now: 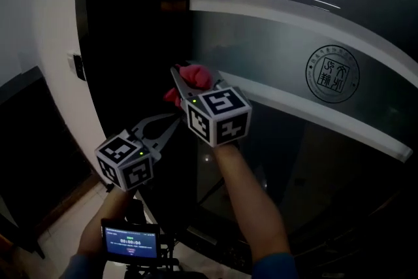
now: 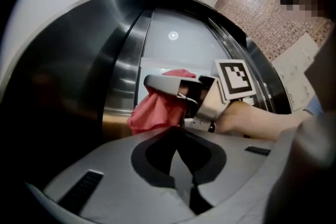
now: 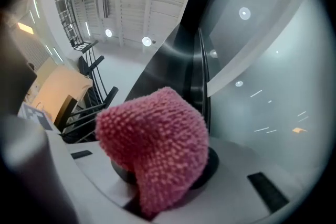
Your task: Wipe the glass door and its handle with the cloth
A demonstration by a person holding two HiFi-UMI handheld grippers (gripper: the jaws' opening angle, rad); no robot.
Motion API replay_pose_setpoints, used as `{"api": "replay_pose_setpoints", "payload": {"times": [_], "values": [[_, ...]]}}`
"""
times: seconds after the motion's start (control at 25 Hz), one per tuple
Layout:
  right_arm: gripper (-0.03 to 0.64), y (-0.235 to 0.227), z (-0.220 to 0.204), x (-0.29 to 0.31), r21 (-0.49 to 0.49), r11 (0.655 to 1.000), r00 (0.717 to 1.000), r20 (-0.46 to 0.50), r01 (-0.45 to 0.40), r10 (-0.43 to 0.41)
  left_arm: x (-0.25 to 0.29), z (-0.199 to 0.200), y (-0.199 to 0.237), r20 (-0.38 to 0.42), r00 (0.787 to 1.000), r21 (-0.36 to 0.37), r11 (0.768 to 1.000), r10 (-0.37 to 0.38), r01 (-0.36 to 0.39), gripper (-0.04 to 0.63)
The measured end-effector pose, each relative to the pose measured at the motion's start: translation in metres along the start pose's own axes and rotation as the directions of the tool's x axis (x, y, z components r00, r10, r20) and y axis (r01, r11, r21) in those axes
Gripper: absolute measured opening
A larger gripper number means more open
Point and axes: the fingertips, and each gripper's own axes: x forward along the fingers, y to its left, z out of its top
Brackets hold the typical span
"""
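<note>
Facing a dark glass door (image 1: 313,160) filling the middle and right of the head view, with a pale frosted band (image 1: 287,49) sweeping from upper middle down to the right edge and carrying a round seal (image 1: 332,73) at right. Showing a white wall (image 1: 39,3) along the left edge, with a small dark box (image 1: 79,67) fixed to it, and light floor (image 1: 65,225) at lower left. Showing also a small lit screen (image 1: 130,242) at the bottom edge, left of centre.

Holding the right gripper (image 1: 189,83) up at centre frame, pinching a pink cloth (image 1: 199,75) tight in its jaws beside the left end of the band. Pushing the cloth toward the glass, while leaving actual contact unclear. Filling the middle of the right gripper view with the nubby cloth (image 3: 157,144), bulging up out of the right gripper (image 3: 163,173) and covering the tips of the jaws, with frosted glass at right and ceiling lights at upper left.

Hanging the left gripper (image 1: 171,124) below and left of the right one, apart from the cloth, pointing up and to the right. Pressing the jaws of the left gripper (image 2: 177,134) together on nothing, at the bottom of its own view. Catching, in the middle of that view, the right gripper (image 2: 176,86), its marker cube (image 2: 233,78), the hand (image 2: 247,118) behind it and the cloth (image 2: 152,113) drooping below those jaws in front of a steel frame (image 2: 121,76).
</note>
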Motion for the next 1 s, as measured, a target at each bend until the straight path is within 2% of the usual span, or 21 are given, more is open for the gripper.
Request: {"api": "replay_pose_setpoints", "payload": {"times": [0.12, 0.28, 0.44, 0.56, 0.68, 0.76, 0.88, 1.0], "values": [[0.078, -0.016, 0.007, 0.03, 0.003, 0.998, 0.998, -0.003, 0.057, -0.057, 0.003, 0.0, 0.016, 0.013, 0.998, -0.019, 0.998, -0.058, 0.058, 0.011], [0.078, -0.036, 0.016, 0.035, -0.056, 0.992, 0.994, -0.011, 0.11, -0.11, 0.022, -0.002, 0.014, 0.026, 0.99, -0.026, 0.99, -0.14, 0.141, 0.011], [0.078, -0.064, 0.037, -0.008, -0.114, 0.976, 0.983, 0.004, 0.184, -0.185, 0.053, -0.001, -0.014, 0.045, 0.971, -0.042, 0.971, -0.234, 0.236, 0.009], [0.078, -0.084, 0.062, -0.067, -0.155, 0.955, 0.967, 0.032, 0.254, -0.252, 0.079, 0.004, -0.048, 0.066, 0.953, -0.048, 0.954, -0.294, 0.297, 0.009], [0.078, -0.108, 0.088, -0.144, -0.187, 0.918, 0.937, 0.048, 0.349, -0.346, 0.105, 0.005, -0.101, 0.079, 0.926, -0.061, 0.925, -0.37, 0.375, 0.009], [0.078, -0.124, 0.101, -0.197, -0.222, 0.882, 0.908, 0.047, 0.415, -0.415, 0.119, 0.004, -0.139, 0.082, 0.905, -0.065, 0.904, -0.418, 0.423, 0.011], [0.078, -0.148, 0.114, -0.28, -0.267, 0.812, 0.848, 0.041, 0.52, -0.529, 0.138, 0.002, -0.2, 0.088, 0.864, -0.074, 0.862, -0.496, 0.502, 0.011], [0.078, -0.17, 0.117, -0.355, -0.265, 0.75, 0.784, 0.035, 0.606, -0.62, 0.15, -0.001, -0.249, 0.094, 0.831, -0.08, 0.828, -0.548, 0.555, 0.011]]}}
